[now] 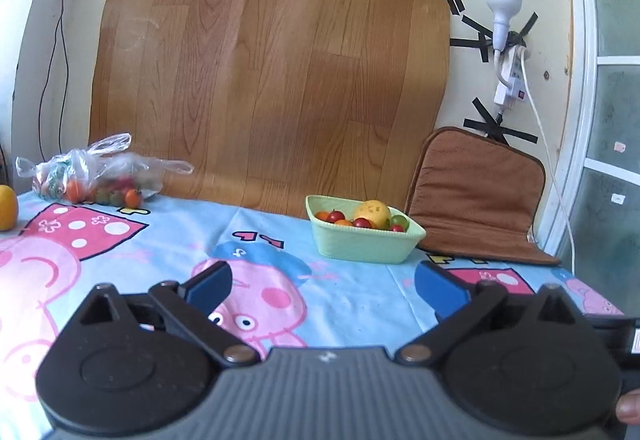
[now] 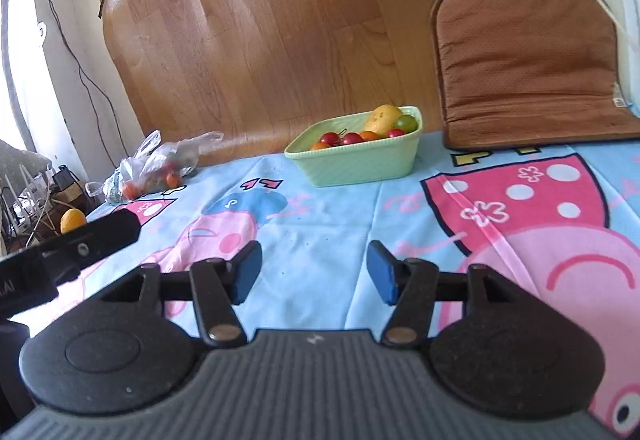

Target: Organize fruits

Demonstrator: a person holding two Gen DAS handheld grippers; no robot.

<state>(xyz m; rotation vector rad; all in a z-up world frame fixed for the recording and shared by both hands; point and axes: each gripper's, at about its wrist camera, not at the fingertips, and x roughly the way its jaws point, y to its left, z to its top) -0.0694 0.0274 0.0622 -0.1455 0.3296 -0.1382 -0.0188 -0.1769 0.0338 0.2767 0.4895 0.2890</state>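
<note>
Standing by the cartoon-print surface [image 1: 360,304], I saw both grippers hanging back with nothing in them: the left gripper [image 1: 322,286] had its fingers spread wide and the right gripper [image 2: 314,272] stood partly apart. The green basket [image 2: 360,163], stiff plastic and probably light, sat near the back beside a brown cushion [image 1: 476,195]; its rim looked the best place to take hold. The plastic bag [image 1: 96,171] at the far left looked limp and slippery, best pinched at its loose handles. A yellow fruit [image 1: 7,207] lay alone at the left edge, firm and rounded, needing a grip across its middle. The cherry tomatoes [image 2: 340,139] in the basket seemed small, smooth and easily crushed.
</note>
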